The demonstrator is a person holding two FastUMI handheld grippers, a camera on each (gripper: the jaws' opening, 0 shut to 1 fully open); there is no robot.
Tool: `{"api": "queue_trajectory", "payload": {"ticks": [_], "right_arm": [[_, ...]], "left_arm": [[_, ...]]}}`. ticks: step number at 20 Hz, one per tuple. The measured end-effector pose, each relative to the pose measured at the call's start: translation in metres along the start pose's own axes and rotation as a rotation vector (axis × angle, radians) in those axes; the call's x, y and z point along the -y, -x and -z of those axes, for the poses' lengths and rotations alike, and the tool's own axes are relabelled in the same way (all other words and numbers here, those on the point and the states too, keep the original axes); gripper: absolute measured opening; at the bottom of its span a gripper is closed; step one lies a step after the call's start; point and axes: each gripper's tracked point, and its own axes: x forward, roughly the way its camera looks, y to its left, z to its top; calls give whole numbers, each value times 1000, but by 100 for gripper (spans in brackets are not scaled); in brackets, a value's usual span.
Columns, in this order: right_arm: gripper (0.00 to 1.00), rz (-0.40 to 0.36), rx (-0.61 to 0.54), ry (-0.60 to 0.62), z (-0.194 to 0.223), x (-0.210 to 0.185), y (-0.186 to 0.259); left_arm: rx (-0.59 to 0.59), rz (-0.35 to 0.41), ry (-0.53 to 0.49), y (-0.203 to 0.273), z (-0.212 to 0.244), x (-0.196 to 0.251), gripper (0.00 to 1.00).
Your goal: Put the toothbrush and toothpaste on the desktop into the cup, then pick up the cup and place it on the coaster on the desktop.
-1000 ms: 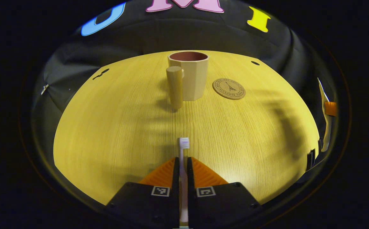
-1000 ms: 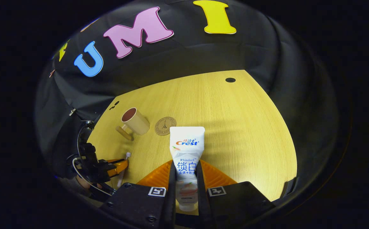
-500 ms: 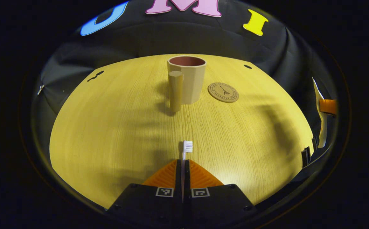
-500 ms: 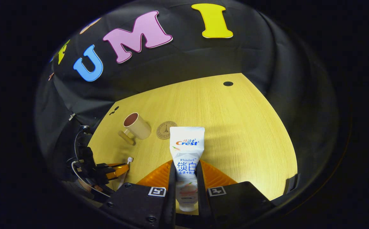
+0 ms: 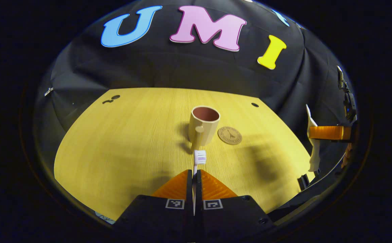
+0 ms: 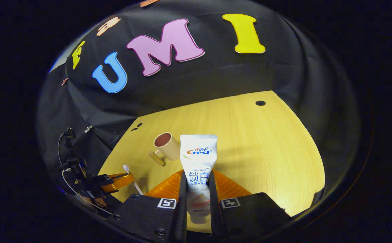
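The left hand-held gripper [image 5: 194, 175] is raised above the yellow wood-grain desk [image 5: 121, 141], its fingers closed on the one white toothbrush [image 5: 198, 158], whose bristled head points toward the one beige handled cup [image 5: 203, 128]. The right hand-held gripper [image 6: 197, 184] is also lifted, fingers pressed on the one white toothpaste tube [image 6: 198, 158], held upright. The cup stands on the desk, with one round cork coaster [image 5: 229, 135] just beside it.
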Motion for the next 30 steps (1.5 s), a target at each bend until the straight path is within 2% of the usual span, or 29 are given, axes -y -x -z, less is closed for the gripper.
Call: {"api": "queue_trajectory", "payload": {"ticks": [5, 10, 14, 24, 30], "right_arm": [[33, -94, 37, 61, -30, -47, -33], [33, -202, 129, 42, -80, -93, -72], [33, -299, 175, 8, -102, -120, -106], [32, -384, 204, 80, -118, -146, -189], [32, -428, 158, 122, -96, -149, -235]], "left_arm": [[95, -3, 32, 28, -39, -8, 6], [140, -16, 9, 47, -63, -12, 6], [157, -26, 21, 58, -72, -14, 6], [174, -104, 100, 81, -83, -10, 6], [182, -187, 151, 79, -84, -10, 6]]}}
